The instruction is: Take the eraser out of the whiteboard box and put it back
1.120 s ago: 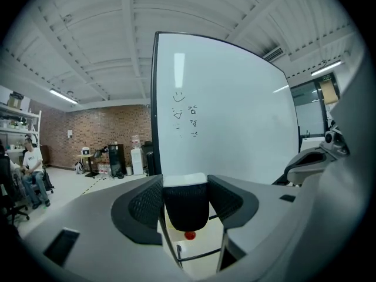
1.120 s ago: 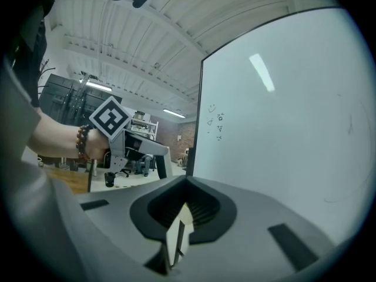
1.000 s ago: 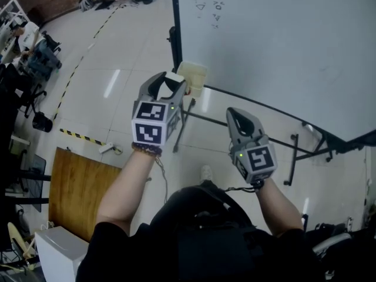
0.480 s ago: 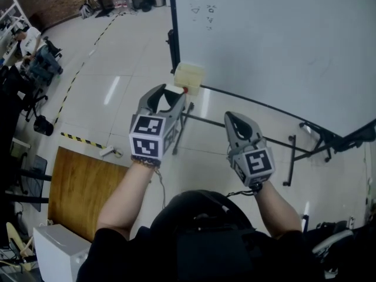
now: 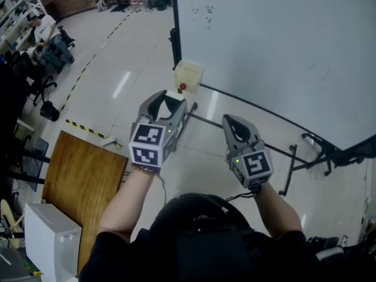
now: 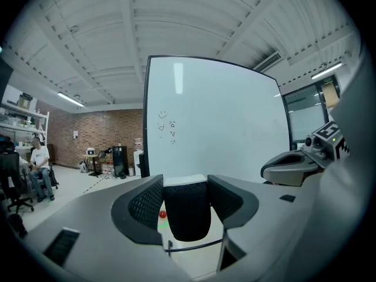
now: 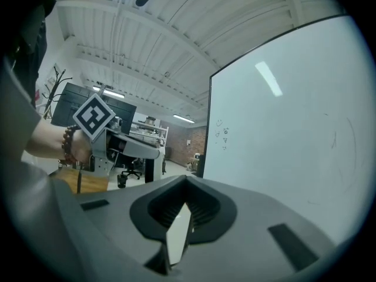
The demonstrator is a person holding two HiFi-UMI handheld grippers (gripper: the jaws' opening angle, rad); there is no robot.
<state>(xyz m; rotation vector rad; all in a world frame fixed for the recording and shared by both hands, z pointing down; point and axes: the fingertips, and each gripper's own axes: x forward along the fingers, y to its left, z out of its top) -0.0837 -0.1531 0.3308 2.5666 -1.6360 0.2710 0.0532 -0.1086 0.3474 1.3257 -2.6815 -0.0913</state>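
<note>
The left gripper point(image 5: 166, 98) has its fingers point(image 6: 147, 201) clenched on the eraser point(image 6: 187, 210). The eraser stands upright between them, its dark felt face towards the camera and its white back at the top. Each finger presses on one side of it, and its top edge sits level with the fingertips. In the head view only the white end of the eraser shows, lodged between the two fingertips.

The whiteboard box point(image 5: 189, 75), a pale open container with a red dot on its front, hangs at the lower left corner of the whiteboard point(image 5: 282, 51). It lies just ahead of the left fingertips and apart from them. In the left gripper view its pale front and red dot show behind and below the eraser.

The right gripper point(image 5: 232, 121) is held to the right of the left one, well apart from the box. Its fingers point(image 7: 202, 207) are closed together with nothing between them, pointing towards the whiteboard.
</note>
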